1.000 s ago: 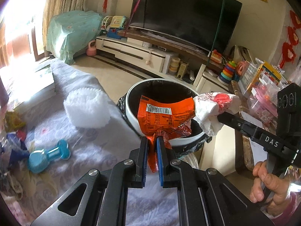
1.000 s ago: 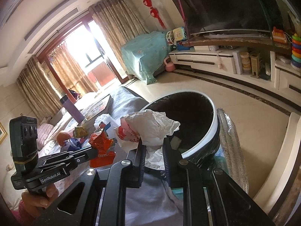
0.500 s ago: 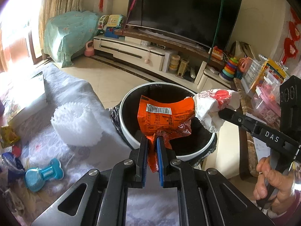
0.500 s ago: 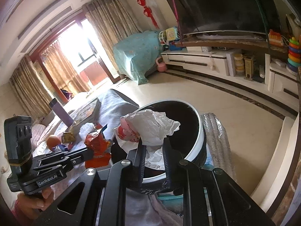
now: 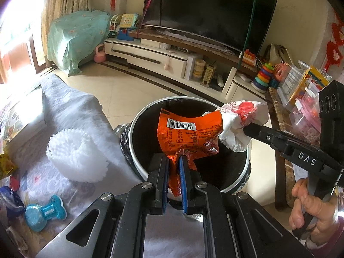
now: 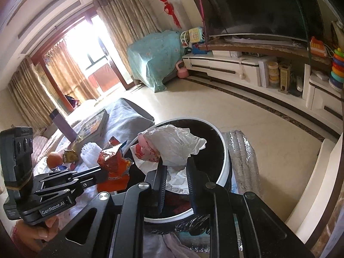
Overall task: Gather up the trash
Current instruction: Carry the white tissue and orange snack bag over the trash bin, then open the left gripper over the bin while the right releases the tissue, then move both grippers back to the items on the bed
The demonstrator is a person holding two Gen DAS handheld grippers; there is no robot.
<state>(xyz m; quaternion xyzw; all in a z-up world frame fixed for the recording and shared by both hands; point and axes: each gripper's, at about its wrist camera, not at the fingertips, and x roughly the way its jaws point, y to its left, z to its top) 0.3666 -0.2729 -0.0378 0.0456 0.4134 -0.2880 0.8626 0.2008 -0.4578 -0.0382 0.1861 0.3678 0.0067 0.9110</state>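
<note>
My left gripper is shut on an orange snack wrapper and holds it over the black-lined trash bin. My right gripper is shut on a crumpled white paper with red print, also held over the bin. The paper also shows in the left wrist view, at the tip of the right gripper. The orange wrapper also shows in the right wrist view, in the left gripper.
A table with a pale cloth lies left of the bin. On it are a white foam net, a blue toy and a yellow wrapper. A TV stand and toy shelves stand beyond.
Both grippers have moved further over the bin with their trash still held. The bin now sits more directly below both items.
</note>
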